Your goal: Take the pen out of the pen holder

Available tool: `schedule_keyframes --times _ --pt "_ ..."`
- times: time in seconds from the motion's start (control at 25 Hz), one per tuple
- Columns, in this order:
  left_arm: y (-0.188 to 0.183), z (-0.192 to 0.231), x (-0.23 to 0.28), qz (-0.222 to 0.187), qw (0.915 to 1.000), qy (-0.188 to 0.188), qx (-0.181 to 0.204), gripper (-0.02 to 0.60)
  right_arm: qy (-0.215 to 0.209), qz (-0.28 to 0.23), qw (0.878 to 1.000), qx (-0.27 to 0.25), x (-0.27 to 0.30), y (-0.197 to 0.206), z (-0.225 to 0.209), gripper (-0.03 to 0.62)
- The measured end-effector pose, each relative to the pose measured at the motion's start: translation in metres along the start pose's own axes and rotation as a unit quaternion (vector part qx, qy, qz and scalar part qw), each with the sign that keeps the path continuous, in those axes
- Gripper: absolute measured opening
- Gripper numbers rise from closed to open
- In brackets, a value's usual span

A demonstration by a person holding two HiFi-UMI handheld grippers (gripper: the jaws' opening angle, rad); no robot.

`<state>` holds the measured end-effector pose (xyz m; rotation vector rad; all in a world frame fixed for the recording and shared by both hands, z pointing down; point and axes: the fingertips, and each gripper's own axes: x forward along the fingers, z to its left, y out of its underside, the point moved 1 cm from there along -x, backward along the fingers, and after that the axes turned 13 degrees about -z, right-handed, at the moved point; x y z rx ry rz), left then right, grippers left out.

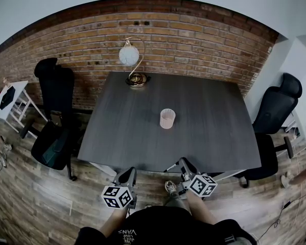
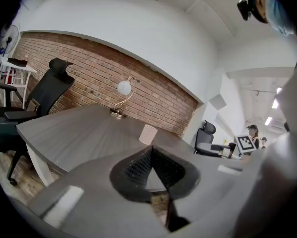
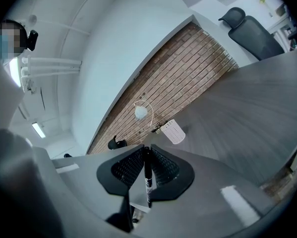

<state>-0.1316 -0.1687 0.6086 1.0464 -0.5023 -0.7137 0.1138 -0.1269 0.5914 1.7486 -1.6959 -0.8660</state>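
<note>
The pale mesh pen holder [image 1: 167,118] stands upright near the middle of the dark grey table [image 1: 122,131]; no pen shows in it. It also appears far ahead in the left gripper view [image 2: 148,134] and the right gripper view [image 3: 173,131]. A black pen [image 3: 148,180] with a white label is pinched lengthwise between the pads of my right gripper [image 3: 146,151], which is shut on it. Both grippers are held off the table's front edge, close to the person's body: the left gripper [image 1: 128,173] and the right gripper [image 1: 185,163]. My left gripper [image 2: 151,150] is shut with nothing in it.
A globe desk lamp [image 1: 131,57] stands at the table's far edge against the brick wall. Black office chairs stand to the left [image 1: 54,111] and right [image 1: 275,111] of the table. The floor is wood plank, and the person's shoe [image 1: 170,188] shows below.
</note>
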Motion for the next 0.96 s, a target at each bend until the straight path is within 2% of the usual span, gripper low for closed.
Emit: schedule_keyframes --times 0.96 --pt "0.007 -0.002 -0.003 0.005 0.9999 -0.004 -0.009 0.052 -0.018 0.026 0.999 -0.017 0.003 0.009 0.009 0.041"
